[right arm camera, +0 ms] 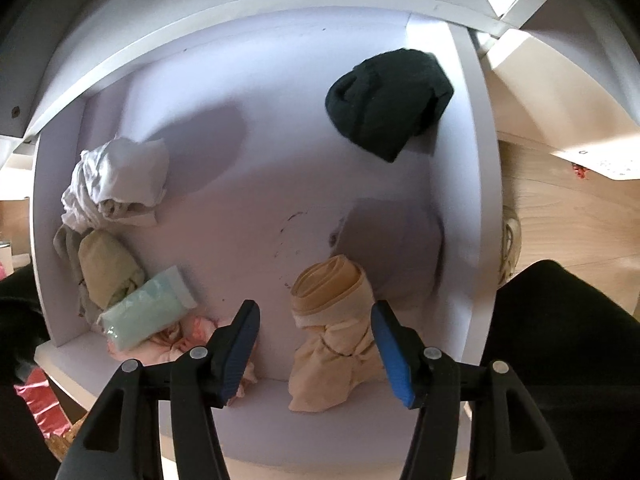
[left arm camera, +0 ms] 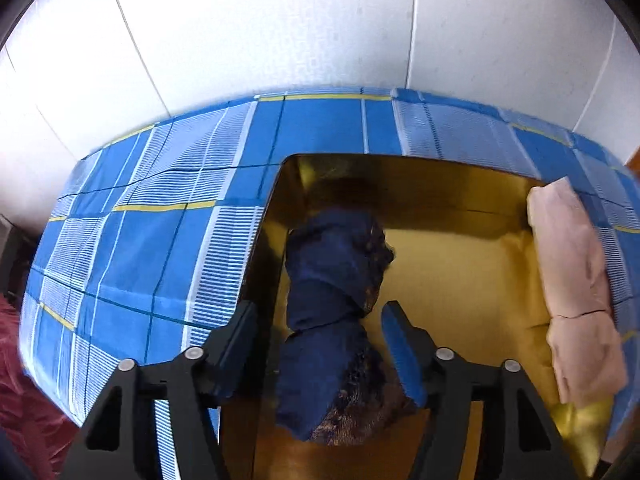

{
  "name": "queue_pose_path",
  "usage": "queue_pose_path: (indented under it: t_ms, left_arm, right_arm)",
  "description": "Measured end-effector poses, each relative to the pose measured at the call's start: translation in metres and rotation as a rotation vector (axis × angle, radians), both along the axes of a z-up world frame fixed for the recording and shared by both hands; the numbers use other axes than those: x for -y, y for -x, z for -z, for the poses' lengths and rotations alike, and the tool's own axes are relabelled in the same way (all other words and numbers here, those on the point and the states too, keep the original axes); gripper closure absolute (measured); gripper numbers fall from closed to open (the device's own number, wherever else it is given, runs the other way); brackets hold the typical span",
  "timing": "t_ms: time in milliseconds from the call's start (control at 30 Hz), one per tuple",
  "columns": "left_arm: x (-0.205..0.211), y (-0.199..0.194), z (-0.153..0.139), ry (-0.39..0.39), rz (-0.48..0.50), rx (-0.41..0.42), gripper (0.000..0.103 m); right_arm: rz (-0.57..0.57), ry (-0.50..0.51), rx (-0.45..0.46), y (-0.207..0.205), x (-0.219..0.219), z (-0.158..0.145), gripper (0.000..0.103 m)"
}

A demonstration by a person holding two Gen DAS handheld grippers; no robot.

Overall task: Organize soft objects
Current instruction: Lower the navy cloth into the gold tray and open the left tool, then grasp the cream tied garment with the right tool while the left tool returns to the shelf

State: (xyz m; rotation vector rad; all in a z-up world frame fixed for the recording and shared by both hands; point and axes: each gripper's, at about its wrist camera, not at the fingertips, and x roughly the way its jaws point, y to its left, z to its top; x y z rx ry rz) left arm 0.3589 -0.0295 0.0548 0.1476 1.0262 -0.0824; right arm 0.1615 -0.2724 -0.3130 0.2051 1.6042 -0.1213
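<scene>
In the left wrist view, the left gripper [left arm camera: 320, 356] points down into a shiny gold box [left arm camera: 448, 248] in the lower middle of the frame. A dark blue rolled cloth [left arm camera: 332, 292] lies in the box between the two fingers. The jaws stand partly apart, and I cannot see the pads pressing on the cloth. A pale pink folded cloth [left arm camera: 576, 292] lies along the right rim of the box. The box sits on a blue checked sheet [left arm camera: 140, 240] that fills the left and top of the frame. White wall panels [left arm camera: 260, 32] stand behind it.

In the right wrist view, the right gripper [right arm camera: 316, 344] points down into a white drawer [right arm camera: 248, 184]. A peach rolled cloth [right arm camera: 332, 328] lies between its fingers at the lower middle. The jaws are partly apart. The right pad is just beside the roll, and the left pad is clear of it. A dark rolled cloth [right arm camera: 388, 100] lies at the upper right. At the left side sit a white crumpled cloth [right arm camera: 116, 176], a pale green roll [right arm camera: 108, 268], a mint green roll [right arm camera: 148, 312] and a pink cloth [right arm camera: 188, 336].
</scene>
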Motion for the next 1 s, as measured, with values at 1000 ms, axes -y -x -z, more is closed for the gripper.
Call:
queue_pose_path:
  t_ms: [1000]
  left_arm:
    - [-0.015, 0.141, -0.061, 0.095, 0.173, 0.277, 0.012]
  right_arm:
    - [-0.027, 0.052, -0.136, -0.017, 0.016, 0.052, 0.039]
